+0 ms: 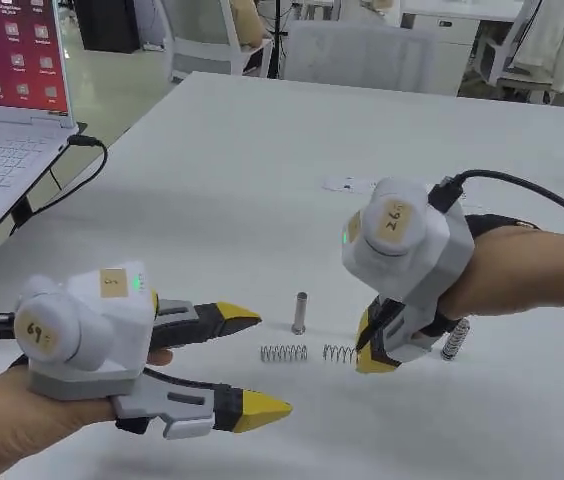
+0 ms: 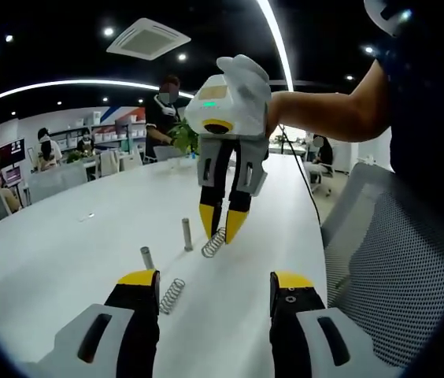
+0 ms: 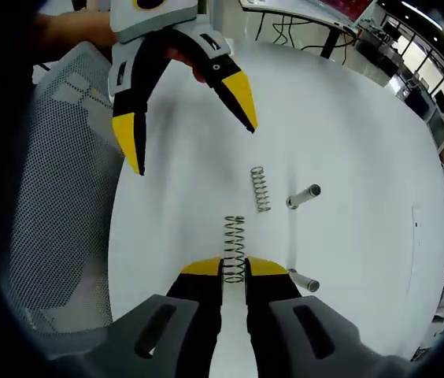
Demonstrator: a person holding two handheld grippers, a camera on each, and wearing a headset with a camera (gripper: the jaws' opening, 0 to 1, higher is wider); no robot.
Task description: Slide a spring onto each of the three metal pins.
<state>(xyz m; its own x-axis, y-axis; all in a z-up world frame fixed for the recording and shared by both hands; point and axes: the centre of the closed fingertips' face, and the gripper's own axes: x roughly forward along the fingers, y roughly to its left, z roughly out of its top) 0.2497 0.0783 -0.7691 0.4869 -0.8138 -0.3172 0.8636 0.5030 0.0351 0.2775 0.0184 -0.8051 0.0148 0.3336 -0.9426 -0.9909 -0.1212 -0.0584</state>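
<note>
My right claw (image 3: 234,269) is clamped on one spring (image 3: 234,236) lying on the counter (image 1: 262,180); left claw (image 1: 267,361) stands apart, empty. I judge one sleeved pin (image 1: 454,340) done; near pin (image 3: 304,282), far pin (image 3: 305,193) and second spring (image 3: 260,189) remain

Around the white counter (image 1: 252,150) now.
Open laptop (image 1: 2,120) at its left edge, black cable (image 1: 84,140) plugged in; grey mesh chair (image 3: 57,205) alongside.
</note>
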